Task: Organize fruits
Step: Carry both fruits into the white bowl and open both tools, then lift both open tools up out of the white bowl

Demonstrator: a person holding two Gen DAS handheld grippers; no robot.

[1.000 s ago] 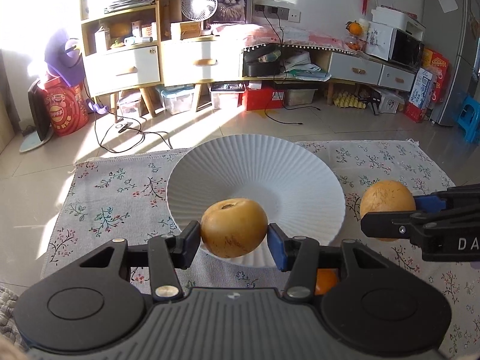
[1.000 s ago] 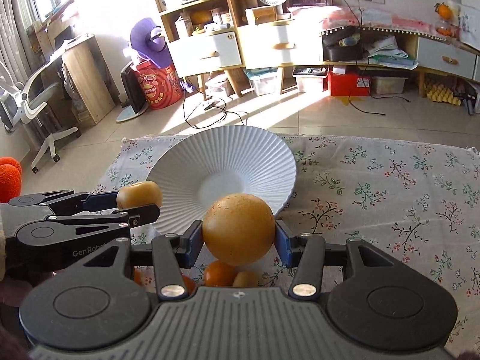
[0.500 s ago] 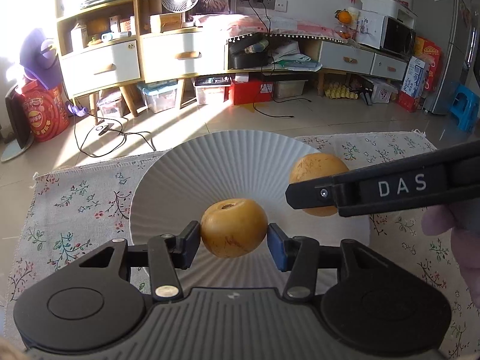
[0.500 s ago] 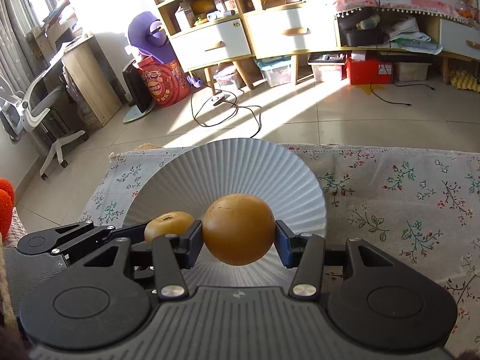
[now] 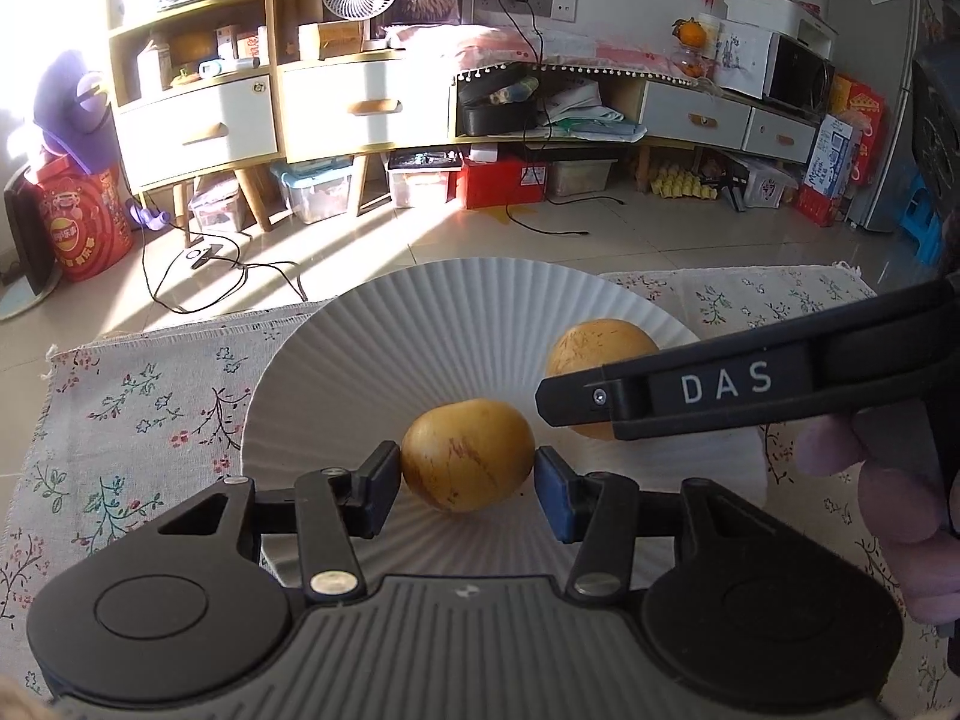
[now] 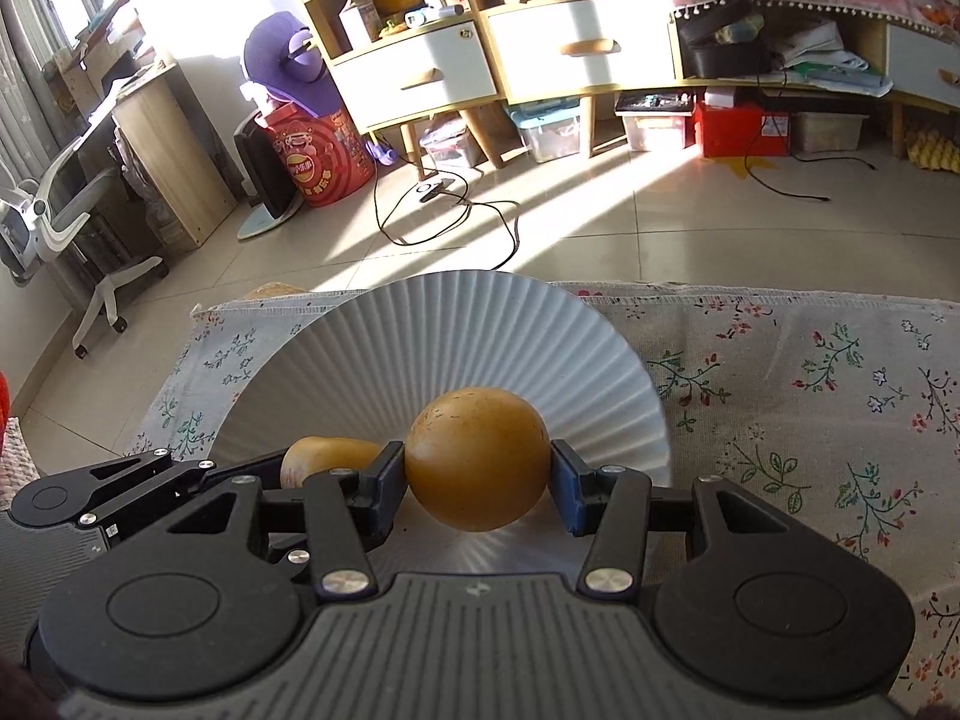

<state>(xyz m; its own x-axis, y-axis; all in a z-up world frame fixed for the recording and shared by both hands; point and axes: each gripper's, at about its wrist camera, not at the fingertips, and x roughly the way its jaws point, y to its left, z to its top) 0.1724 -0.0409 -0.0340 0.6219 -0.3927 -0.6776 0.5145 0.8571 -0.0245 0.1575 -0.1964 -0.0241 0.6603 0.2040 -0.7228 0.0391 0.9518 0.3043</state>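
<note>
**Both grippers holding a fruit over the white plate**

Left gripper [image 5: 468,468]: jaws pinching a yellow-brown round fruit [image 5: 467,455], pads pressed on its left and right sides. Fruit sits over the near half of the ribbed white plate [image 5: 384,348]; cannot tell if it touches the plate surface or hangs just above it.

Right gripper [image 6: 477,474]: jaws pinching a second yellow-brown fruit [image 6: 478,459], larger-looking in its own view, smooth skin with small specks. Also over the plate's near half. In the left wrist view this fruit is to the right of the first one, toward the plate's right edge, partly hidden behind the right gripper's black finger marked "DAS". The two fruits are near each other, not touching.

In the right wrist view the left gripper comes in from the left, its fruit just beside the right gripper's left finger [image 6: 384,483].

Person's hand [image 5: 888,498] visible at the right edge of the left wrist view, wrapped on the right gripper's handle.

Plate sits on a floral cloth [image 6: 810,372], toward the cloth's far-left part in the right wrist view; plate's far rim reaches the cloth's far edge. Tiled floor [image 5: 420,240] beyond, with a black cable [image 6: 444,222] lying in the sunlight, and wooden drawer cabinets [image 5: 360,108] along the wall.
</note>
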